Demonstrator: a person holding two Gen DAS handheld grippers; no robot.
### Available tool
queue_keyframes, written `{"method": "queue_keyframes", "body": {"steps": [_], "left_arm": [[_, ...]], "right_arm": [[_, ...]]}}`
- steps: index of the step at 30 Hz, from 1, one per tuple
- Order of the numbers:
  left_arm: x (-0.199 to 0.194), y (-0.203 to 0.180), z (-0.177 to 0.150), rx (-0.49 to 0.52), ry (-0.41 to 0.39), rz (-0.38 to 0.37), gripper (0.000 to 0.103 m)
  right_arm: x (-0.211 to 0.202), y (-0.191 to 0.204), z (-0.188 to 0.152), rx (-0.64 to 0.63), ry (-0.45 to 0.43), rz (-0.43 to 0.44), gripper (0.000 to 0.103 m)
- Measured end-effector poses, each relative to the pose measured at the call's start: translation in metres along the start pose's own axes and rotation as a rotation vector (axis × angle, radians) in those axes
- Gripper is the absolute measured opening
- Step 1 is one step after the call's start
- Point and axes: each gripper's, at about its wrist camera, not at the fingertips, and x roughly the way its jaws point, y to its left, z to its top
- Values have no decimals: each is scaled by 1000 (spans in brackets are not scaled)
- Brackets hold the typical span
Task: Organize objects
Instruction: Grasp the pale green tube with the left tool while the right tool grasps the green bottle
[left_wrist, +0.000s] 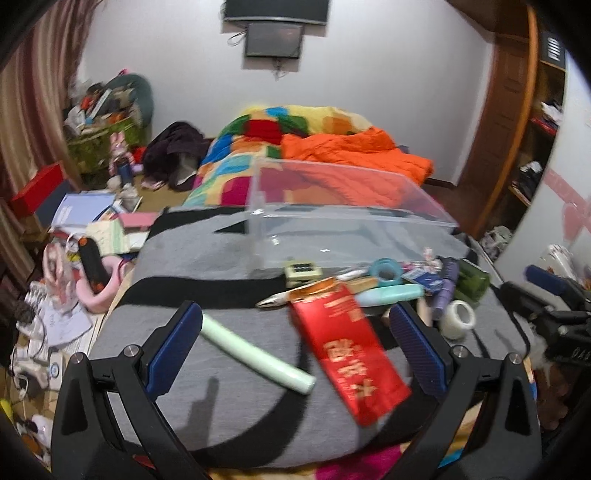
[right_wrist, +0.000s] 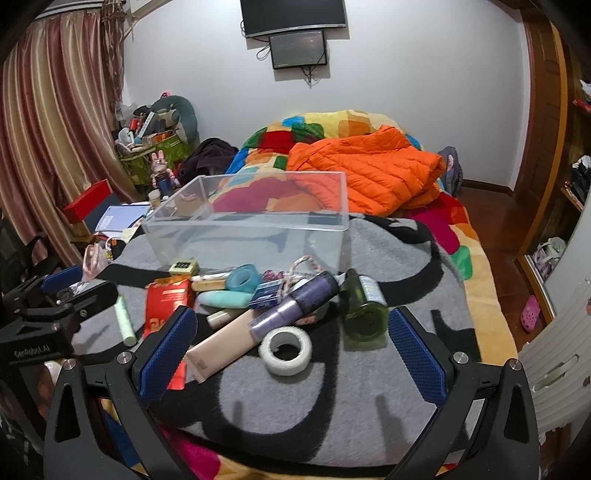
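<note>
Lying between the spread fingers of the empty left gripper (left_wrist: 295, 347), the green tube (left_wrist: 255, 357) is angled diagonally on the grey blanket (left_wrist: 229, 406) near its front edge (right gripper (right_wrist: 291, 350) also open, over the white tape roll (right_wrist: 285, 346)); the clear bin (right_wrist: 251, 225) is beyond.

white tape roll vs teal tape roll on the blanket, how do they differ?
Colour: the white tape roll is milky white; the teal tape roll is blue-green. Place: the white roll lies nearest the right gripper, apart from the pile's centre; the teal roll sits farther back, just in front of the clear bin, wedged among other items. Size: the white roll looks bigger, but it is closer. Both are outside the bin.
</note>
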Motion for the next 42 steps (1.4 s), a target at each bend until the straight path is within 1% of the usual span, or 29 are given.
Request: {"method": "queue_keyframes", "body": {"steps": [2, 4, 8, 9, 11, 14, 16, 18, 19, 20, 21, 23, 24, 25, 26, 27, 28, 29, 32, 38, 42], "left_arm": [[6, 11, -2, -27, 30, 17, 83], [14, 21, -6, -52, 70, 33, 79], [27, 38, -18, -102, 121, 70, 77], [31, 41, -20, -112, 132, 79, 76], [38, 48, -23, -140, 152, 84, 72], [48, 54, -26, -186, 179, 69, 72], [50, 51, -24, -177, 172, 81, 72], [54, 47, -21, -170, 173, 74, 71], [55, 45, -20, -164, 175, 73, 69], [59, 42, -19, -150, 178, 78, 64], [61, 40, -19, -136, 175, 86, 62], [66, 34, -17, -104, 171, 94, 52], [68, 32, -16, -89, 169, 94, 49], [69, 30, -15, -79, 169, 92, 41], [70, 29, -14, -68, 165, 84, 33], [71, 28, -14, -64, 167, 73, 30], [71, 28, -14, -62, 168, 66, 24], [70, 27, -14, -60, 168, 62, 20], [67, 25, -16, -48, 164, 71, 15], [56, 30, -17, -67, 152, 81, 15], [39, 31, -8, -70, 106, 79, 15]], "right_arm": [[2, -9, 2, 17, -3, -15, 103], [6, -18, 3, 38, -3, -26, 102], [15, -36, 5, 66, 0, -72, 102], [17, -40, 6, 71, 3, -83, 101], [23, -47, 6, 80, 12, -94, 97], [35, -56, 6, 88, 35, -100, 89], [46, -60, 7, 85, 57, -97, 80], [55, -62, 8, 83, 76, -101, 75], [60, -64, 8, 83, 88, -95, 73], [64, -65, 8, 86, 96, -89, 72], [67, -66, 7, 91, 105, -81, 70], [74, -68, 6, 102, 125, -58, 65], [77, -68, 4, 105, 135, -50, 60], [81, -68, 3, 109, 147, -39, 53], [82, -68, 2, 110, 153, -31, 50], [83, -69, 1, 113, 156, -24, 43], [84, -70, 0, 117, 159, -19, 39], [84, -70, 0, 120, 158, -12, 39], [80, -71, -1, 126, 143, -12, 39], [60, -69, 0, 119, 102, -26, 39], [43, -65, 9, 110, 50, -27, 39]]}}
